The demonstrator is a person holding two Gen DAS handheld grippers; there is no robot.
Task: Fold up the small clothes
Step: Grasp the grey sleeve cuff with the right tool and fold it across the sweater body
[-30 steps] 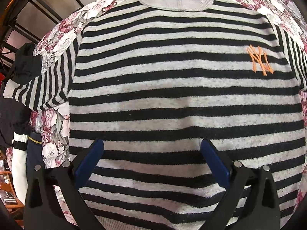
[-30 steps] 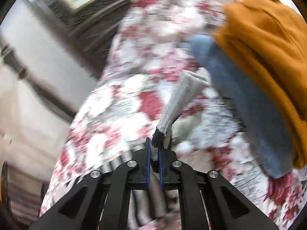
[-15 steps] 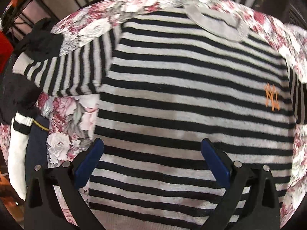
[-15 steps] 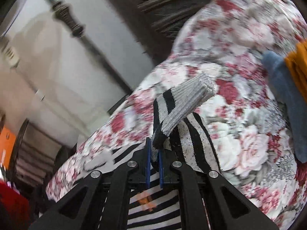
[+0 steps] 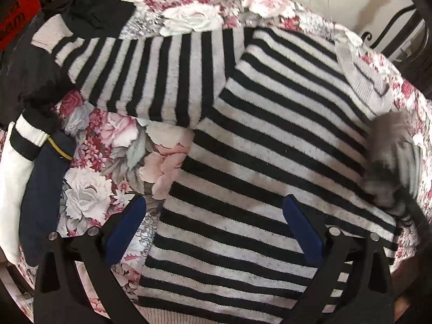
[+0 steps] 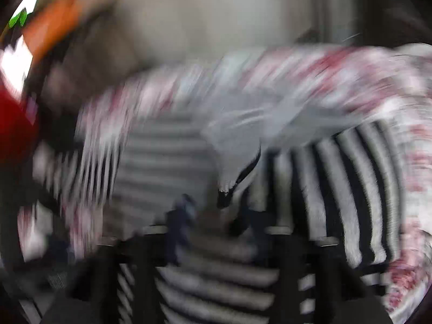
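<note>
Across a floral cloth (image 5: 113,162) of pink, red and white roses, spread flat: a grey-and-black striped sweater (image 5: 270,140), filling the left wrist view from centre out to 4 o'clock. One sleeve (image 5: 151,73) stretched toward 10 o'clock, its plain grey cuff (image 5: 48,37) lying against a dark garment (image 5: 100,8) at 11 o'clock. Ribbed grey collar (image 5: 361,67) at 2 o'clock. At 9 o'clock, off the cloth's edge, a white garment with a black band (image 5: 24,140) beside navy fabric (image 5: 43,189). Beyond the cloth, a pale wall (image 5: 337,0) at 1 o'clock and dark scrolled metalwork (image 5: 391,32) at 2 o'clock.

Left gripper (image 5: 214,226) at 6 o'clock, blue pads spread wide and grasping nothing, one pad over the cloth, the other over the sweater's body.

Right wrist view heavily smeared by motion: stripes of the sweater (image 6: 337,189) at 3 o'clock, floral cloth (image 6: 310,75) at 1 o'clock, orange and red shapes at 10 o'clock too blurred to name. Right gripper (image 6: 213,216) at 6 o'clock, blue pads seemingly apart with a limp fold of striped knit just ahead; cannot tell for certain whether released or clenched.

Compared with half a second ago: left view swung so the sweater's body sits further toward 3 o'clock and more of the sleeve and cloth shows. Right pads then pinched tight on the other sleeve's cuff.
</note>
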